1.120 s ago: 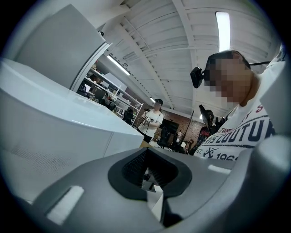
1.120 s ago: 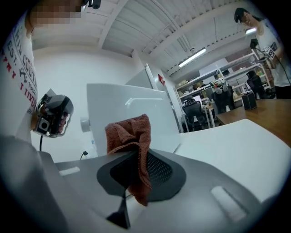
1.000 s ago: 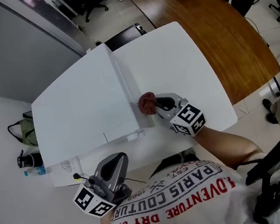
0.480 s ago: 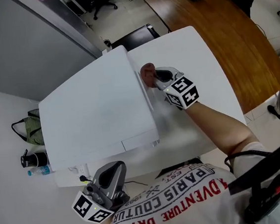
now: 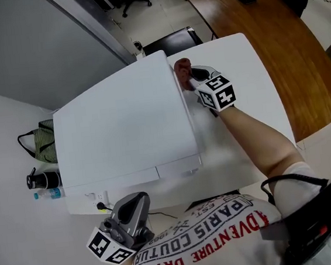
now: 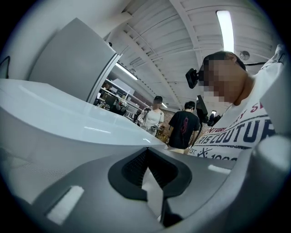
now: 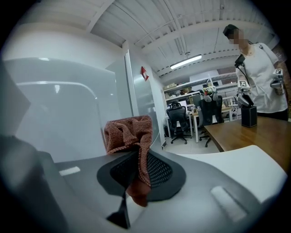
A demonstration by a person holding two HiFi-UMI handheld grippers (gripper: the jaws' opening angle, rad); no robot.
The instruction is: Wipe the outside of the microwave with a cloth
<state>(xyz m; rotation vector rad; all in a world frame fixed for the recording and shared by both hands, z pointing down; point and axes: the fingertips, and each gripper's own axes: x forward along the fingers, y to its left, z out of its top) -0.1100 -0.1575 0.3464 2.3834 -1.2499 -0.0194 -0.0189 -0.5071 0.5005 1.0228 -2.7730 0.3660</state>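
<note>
The white microwave (image 5: 124,127) stands on a white table (image 5: 249,85), seen from above in the head view. My right gripper (image 5: 187,73) is shut on a reddish-brown cloth (image 5: 181,68) and holds it against the microwave's right side near the far corner. In the right gripper view the cloth (image 7: 129,134) is bunched between the jaws, with the microwave wall (image 7: 59,113) close on the left. My left gripper (image 5: 124,218) hangs low by my torso, off the table, jaws shut with nothing between them; the microwave's top (image 6: 68,123) fills its view.
A brown wooden table (image 5: 273,35) lies to the right. A black chair (image 5: 170,40) stands behind the white table. On the floor at left are a bag (image 5: 37,142) and bottles (image 5: 41,183). People stand in the background (image 7: 259,68).
My right gripper slid the cloth along the microwave's right side, from near the front corner toward the back corner. The left gripper stayed low by my torso.
</note>
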